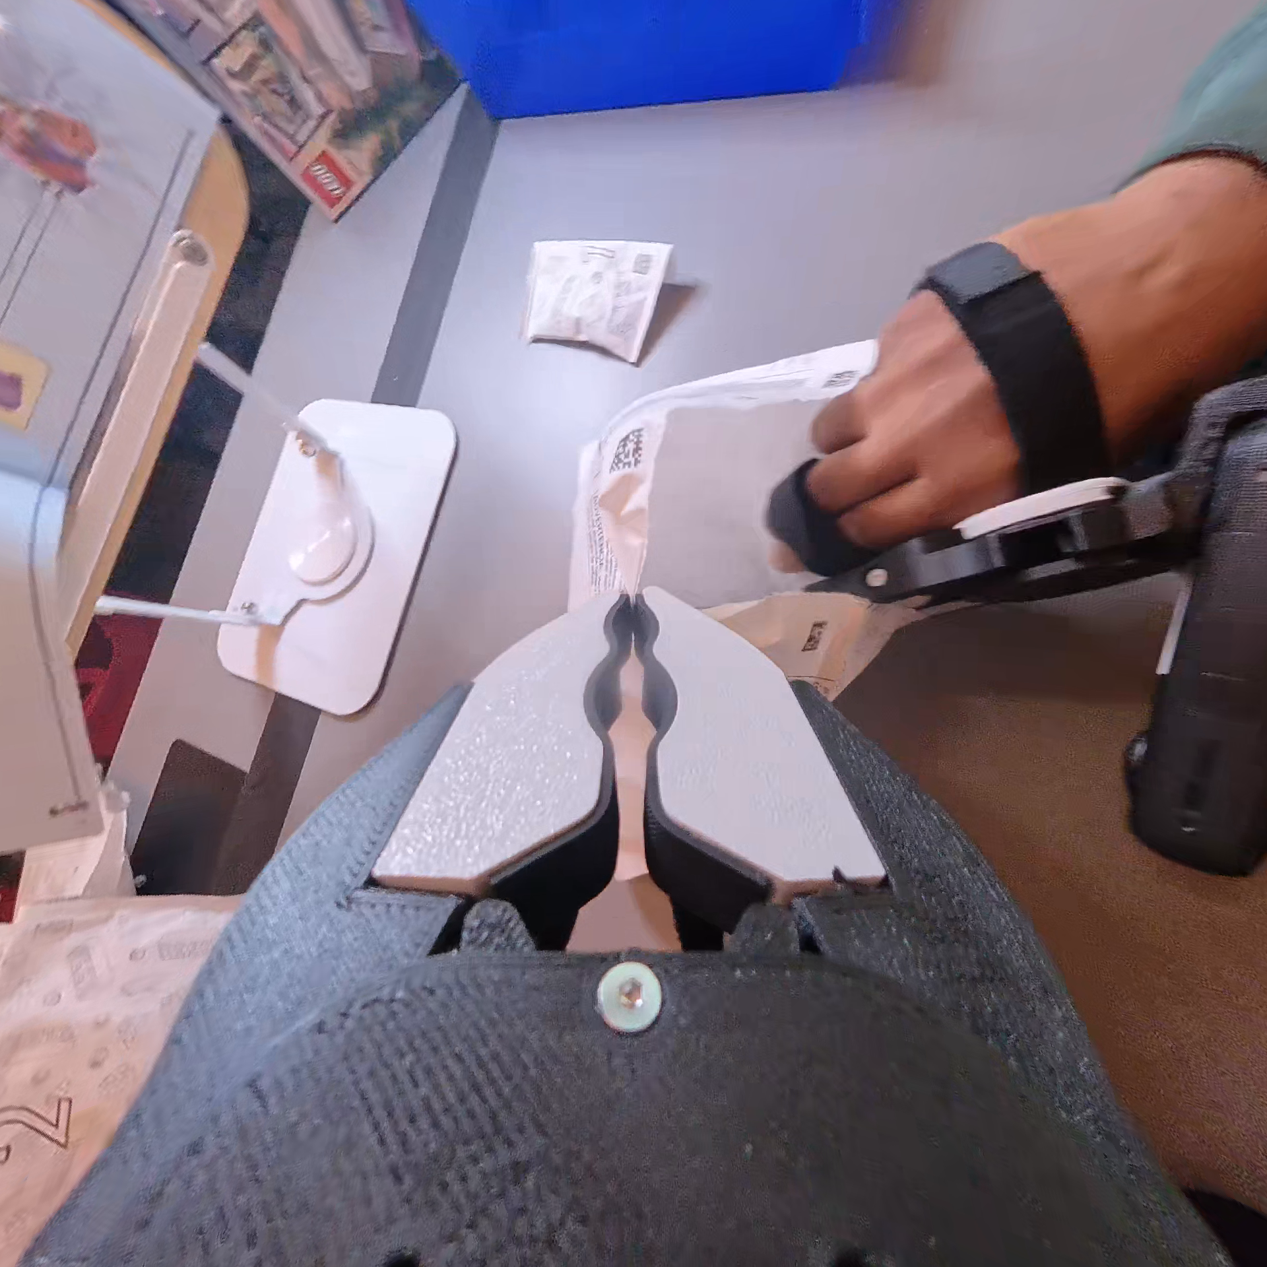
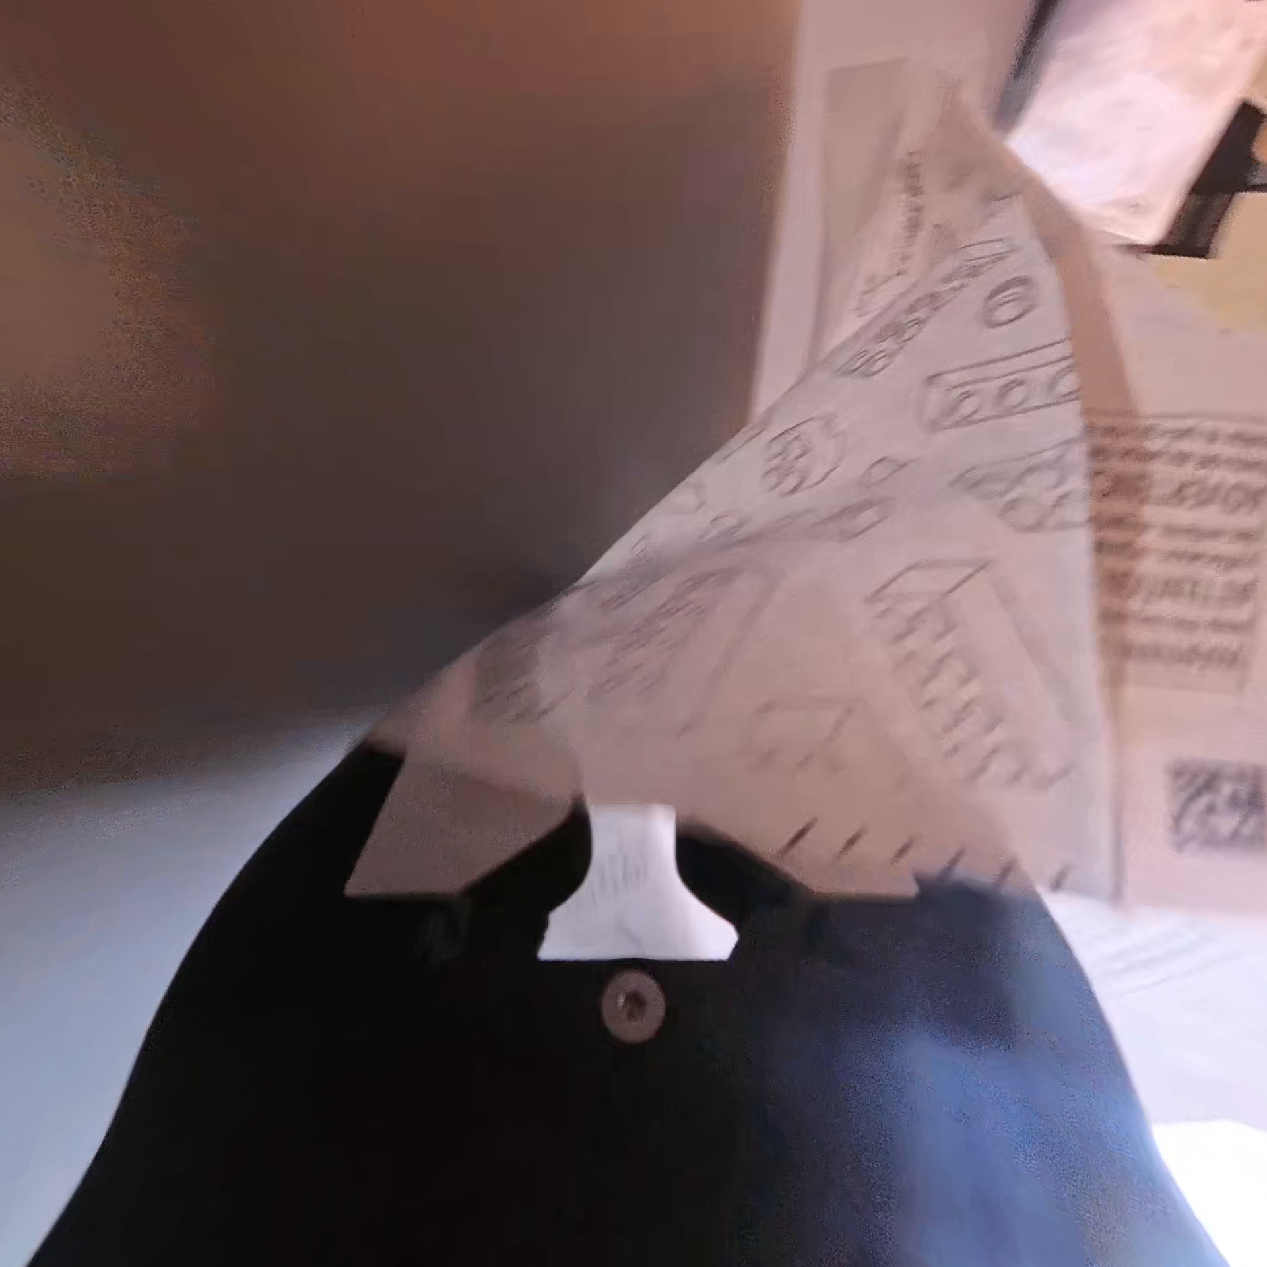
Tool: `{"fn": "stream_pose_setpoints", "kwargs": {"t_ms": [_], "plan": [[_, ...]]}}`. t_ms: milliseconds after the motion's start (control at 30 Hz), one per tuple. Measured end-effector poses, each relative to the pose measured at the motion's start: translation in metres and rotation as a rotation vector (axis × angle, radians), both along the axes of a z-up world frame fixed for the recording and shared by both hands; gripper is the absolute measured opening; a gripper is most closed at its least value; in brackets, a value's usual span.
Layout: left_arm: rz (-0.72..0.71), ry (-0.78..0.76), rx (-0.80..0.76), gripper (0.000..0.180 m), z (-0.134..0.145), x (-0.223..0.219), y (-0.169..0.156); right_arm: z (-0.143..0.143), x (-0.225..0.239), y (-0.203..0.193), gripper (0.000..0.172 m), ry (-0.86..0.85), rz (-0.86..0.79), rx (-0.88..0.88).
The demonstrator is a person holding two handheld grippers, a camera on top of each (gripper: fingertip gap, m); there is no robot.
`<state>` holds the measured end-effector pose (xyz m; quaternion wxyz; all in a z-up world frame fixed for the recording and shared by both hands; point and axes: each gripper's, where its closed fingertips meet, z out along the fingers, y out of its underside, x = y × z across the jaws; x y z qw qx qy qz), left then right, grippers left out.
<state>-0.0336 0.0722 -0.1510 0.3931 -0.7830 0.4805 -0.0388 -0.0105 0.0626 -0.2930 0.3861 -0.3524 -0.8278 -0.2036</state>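
White paper bag (image 1: 620,507), pinched by left tongs (image 1: 632,600)

A grey tabletop (image 1: 754,226) fills the scene under soft, even light. A blue bin (image 1: 651,48) stands at twelve o'clock. At ten o'clock, a dark seam (image 1: 439,260) crosses the table towards patterned carpet (image 1: 226,425) beyond its curved edge.

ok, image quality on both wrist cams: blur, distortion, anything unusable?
Left wrist view: mostly sharp, fisheye bends the grey table edges, motion blur on the hand and blue bin. Right wrist view: heavily smeared, printed paper bag covers the fingers, background an unreadable brown blur.
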Motion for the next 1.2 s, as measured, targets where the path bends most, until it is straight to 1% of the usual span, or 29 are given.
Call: {"fn": "stream_pose_setpoints", "kwargs": {"t_ms": [33,67,133,200,300,367,400,467,533,600,667,700,733,767,800,833,867,933,967,1033,1067,1100,1167,1200], "plan": [[0.027,-0.026,0.008,0.001,0.001,-0.009,0.004,-0.005,0.004,-0.004,0.022,-0.01,0.009,-0.021],[0.043,-0.045,-0.002,0.001,0.001,-0.017,0.006,-0.005,0.006,-0.008,0.018,-0.008,0.026,-0.03],[0.049,-0.086,0.0,0.001,0.0,-0.019,0.006,-0.005,0.008,-0.017,0.02,0.01,0.024,-0.128],[0.055,-0.048,0.038,0.001,0.001,-0.019,0.007,-0.005,0.009,-0.023,0.025,0.014,0.022,-0.202],[0.107,0.011,0.093,0.001,0.005,-0.028,0.016,-0.007,0.006,-0.036,0.019,0.029,0.054,-0.295],[0.142,-0.002,0.114,0.001,0.008,-0.035,0.023,-0.008,0.005,-0.044,0.017,0.05,0.058,-0.35],[0.147,-0.023,0.121,0.001,0.011,-0.036,0.024,-0.006,0.004,-0.049,0.02,0.073,0.061,-0.405],[0.109,-0.059,0.075,0.001,0.013,-0.029,0.014,0.002,0.004,-0.052,0.048,0.115,0.01,-0.524],[0.1,-0.034,0.089,0.001,0.014,-0.027,0.01,0.016,0.001,-0.044,0.06,0.191,-0.018,-0.548],[0.096,-0.038,0.068,0.001,0.013,-0.024,0.007,0.031,-0.002,-0.036,0.064,0.245,0.009,-0.487],[0.073,-0.087,0.032,0.001,0.015,-0.019,0.003,0.037,-0.001,-0.027,0.068,0.248,0.034,-0.344],[0.063,-0.127,0.01,0.001,0.017,-0.017,0.001,0.039,0.0,-0.021,0.067,0.241,0.047,-0.236],[0.055,-0.162,-0.011,0.001,0.019,-0.016,0.0,0.04,0.001,-0.014,0.061,0.228,0.064,-0.118],[0.054,-0.181,-0.029,0.001,0.021,-0.018,0.0,0.042,0.001,-0.01,0.04,0.224,0.094,-0.014],[0.062,-0.195,-0.035,0.001,0.021,-0.022,0.002,0.044,0.0,-0.011,0.017,0.235,0.129,0.043],[0.069,-0.208,-0.017,0.001,0.023,-0.027,0.005,0.045,0.0,-0.014,0.001,0.249,0.146,0.045],[0.05,-0.225,0.007,0.005,0.026,-0.029,0.004,0.046,0.001,-0.017,0.0,0.259,0.136,0.002],[-0.001,-0.296,0.029,0.031,0.032,-0.031,-0.005,0.053,0.004,-0.019,0.0,0.308,0.098,-0.127],[-0.035,-0.332,0.023,0.039,0.032,-0.033,-0.014,0.06,0.006,-0.02,0.0,0.351,0.084,-0.192],[-0.085,-0.39,0.028,0.048,0.03,-0.042,-0.031,0.072,0.013,-0.017,0.0,0.415,0.043,-0.32],[-0.106,-0.391,0.014,0.051,0.022,-0.047,-0.04,0.078,0.016,-0.016,0.0,0.439,0.033,-0.373],[-0.134,-0.365,-0.018,0.057,0.008,-0.049,-0.051,0.084,0.018,-0.015,0.0,0.461,0.024,-0.42],[-0.167,-0.249,-0.044,0.063,-0.026,-0.054,-0.067,0.093,0.02,-0.014,0.0,0.488,0.002,-0.516],[-0.184,-0.182,-0.049,0.062,-0.044,-0.055,-0.074,0.098,0.021,-0.014,0.0,0.497,-0.006,-0.558]]}}
